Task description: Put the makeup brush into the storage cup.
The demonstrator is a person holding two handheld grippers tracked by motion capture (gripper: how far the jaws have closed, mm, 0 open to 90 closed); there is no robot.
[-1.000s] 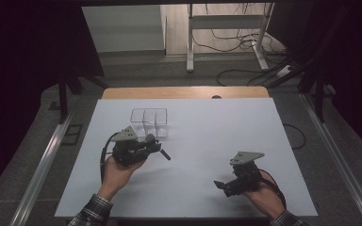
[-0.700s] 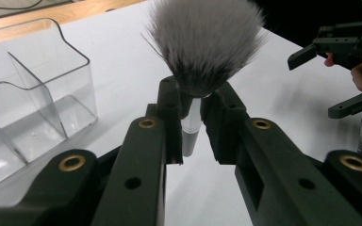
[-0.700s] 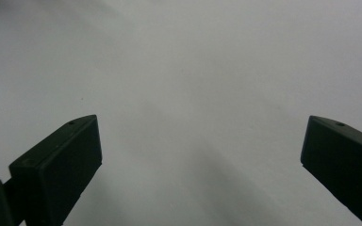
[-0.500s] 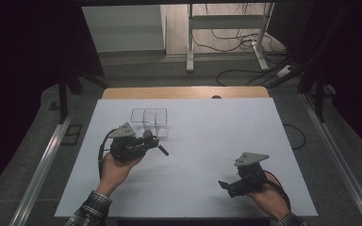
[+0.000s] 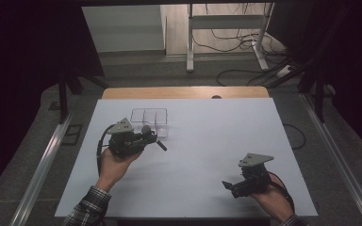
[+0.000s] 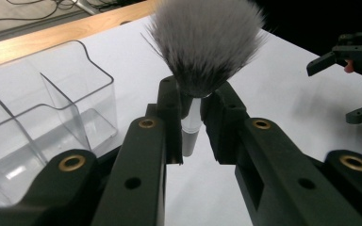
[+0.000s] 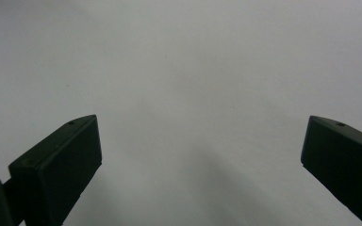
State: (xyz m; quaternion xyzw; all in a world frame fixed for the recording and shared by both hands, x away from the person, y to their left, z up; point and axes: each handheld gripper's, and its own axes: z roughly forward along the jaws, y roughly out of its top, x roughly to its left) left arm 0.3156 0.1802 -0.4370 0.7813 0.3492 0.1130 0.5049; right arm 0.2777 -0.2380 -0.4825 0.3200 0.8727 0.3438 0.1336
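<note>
Here we held the brush beside the organizer.
Left tongs clamped its handle, bristles clear; right tongs gaped empty near the bench's front edge.

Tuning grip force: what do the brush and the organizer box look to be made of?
Brush: soft, fluffy bristles, grey-white with dark roots, probably synthetic; the handle is a pale, smooth, seemingly plastic stem, clamped in the left tool. Organizer box: clear, glossy, rigid plastic, likely acrylic; you see the table through its thin divider walls.
</note>
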